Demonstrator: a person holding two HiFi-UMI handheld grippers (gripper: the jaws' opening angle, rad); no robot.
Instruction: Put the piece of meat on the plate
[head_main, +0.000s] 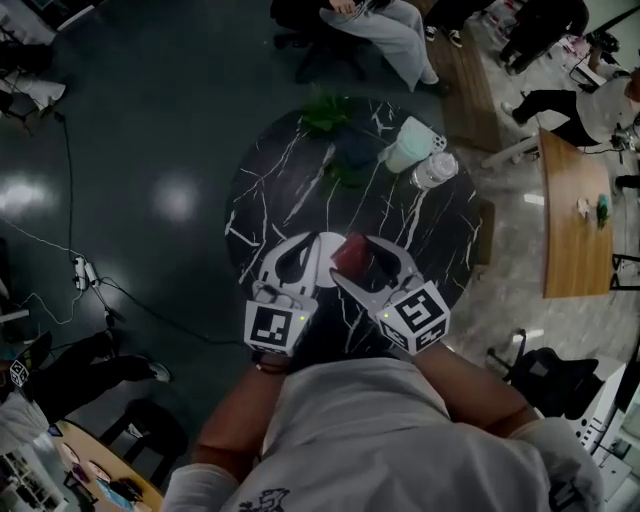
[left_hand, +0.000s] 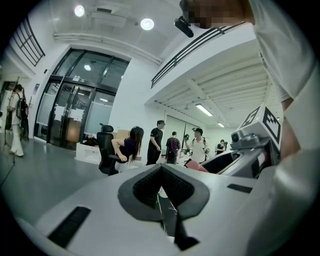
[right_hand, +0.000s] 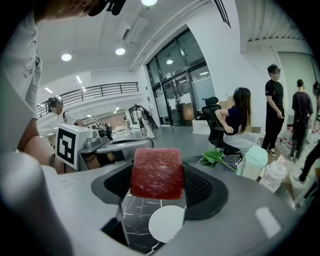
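The piece of meat (head_main: 352, 255), a dark red square slab, hangs just above the round black marble table (head_main: 300, 170). My right gripper (head_main: 356, 262) is shut on it. In the right gripper view the meat (right_hand: 156, 173) fills the gap between the pads, and the small white plate (right_hand: 167, 223) lies on the table right below it. From the head view the plate (head_main: 329, 240) shows only as a sliver between the two grippers. My left gripper (head_main: 299, 246) hovers beside the plate at its left, its fingertips together with nothing held (left_hand: 161, 172).
At the table's far side stand a green leafy bunch (head_main: 325, 110), a mint-lidded cup (head_main: 408, 145) and a clear bottle (head_main: 432, 170). A wooden desk (head_main: 570, 220) is off to the right. People sit and stand around the room beyond the table.
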